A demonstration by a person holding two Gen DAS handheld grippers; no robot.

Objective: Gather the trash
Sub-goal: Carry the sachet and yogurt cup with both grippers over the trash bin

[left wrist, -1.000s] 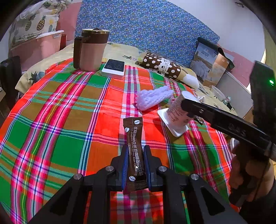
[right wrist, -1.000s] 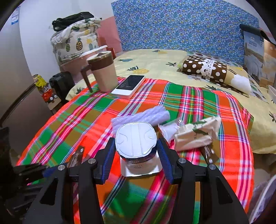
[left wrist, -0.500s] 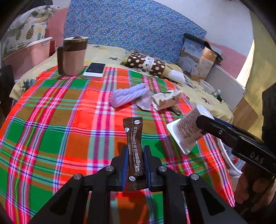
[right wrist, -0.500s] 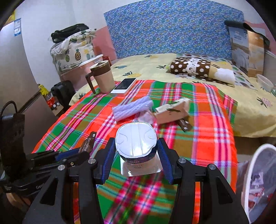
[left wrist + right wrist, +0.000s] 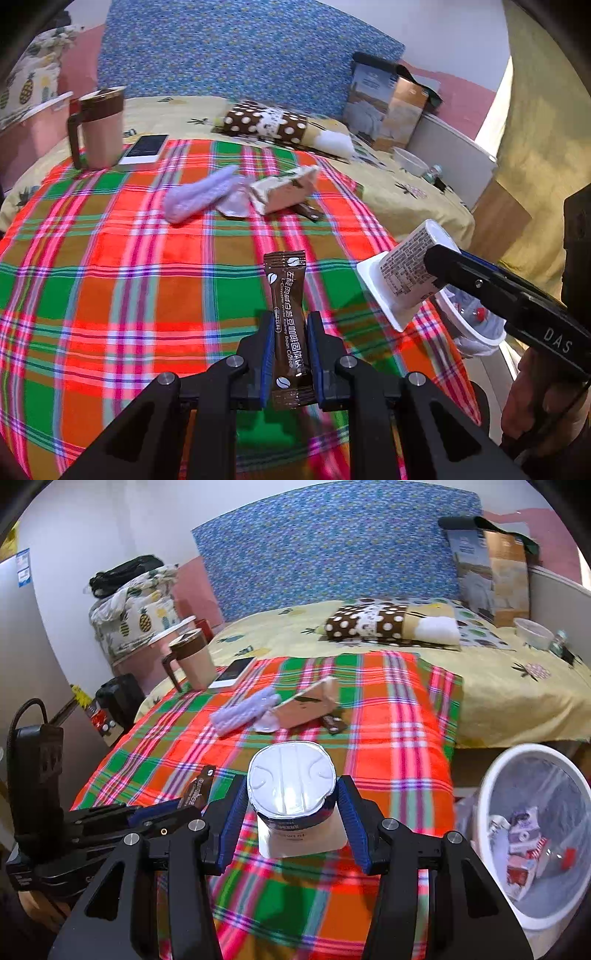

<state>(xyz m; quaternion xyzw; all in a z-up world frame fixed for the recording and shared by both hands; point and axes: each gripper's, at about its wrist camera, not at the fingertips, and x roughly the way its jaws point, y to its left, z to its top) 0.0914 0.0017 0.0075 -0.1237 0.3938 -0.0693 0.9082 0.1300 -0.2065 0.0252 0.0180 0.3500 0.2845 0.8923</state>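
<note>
My left gripper point(image 5: 290, 332) is shut on a brown coffee sachet point(image 5: 288, 295), held above the plaid cloth point(image 5: 110, 277). My right gripper point(image 5: 291, 805) is shut on a white yogurt cup point(image 5: 291, 794), foil lid facing the camera; the cup also shows in the left wrist view point(image 5: 406, 273). A white trash bin point(image 5: 532, 834) with wrappers inside stands on the floor at the right, beside the bed. A lilac cloth point(image 5: 243, 710), a beige carton point(image 5: 306, 705), a foil lid point(image 5: 266, 723) and a small brown wrapper point(image 5: 332, 722) lie further up the cloth.
A brown lidded mug point(image 5: 192, 659) and a phone point(image 5: 232, 672) sit at the cloth's far left. A polka-dot pillow point(image 5: 373, 622) and a paper bag point(image 5: 491, 576) lie behind. A black bag point(image 5: 118, 698) stands on the floor at left.
Both grippers have pulled back from the cloth's middle toward its near right edge, each still holding its item. The trash bin has come into the right wrist view.
</note>
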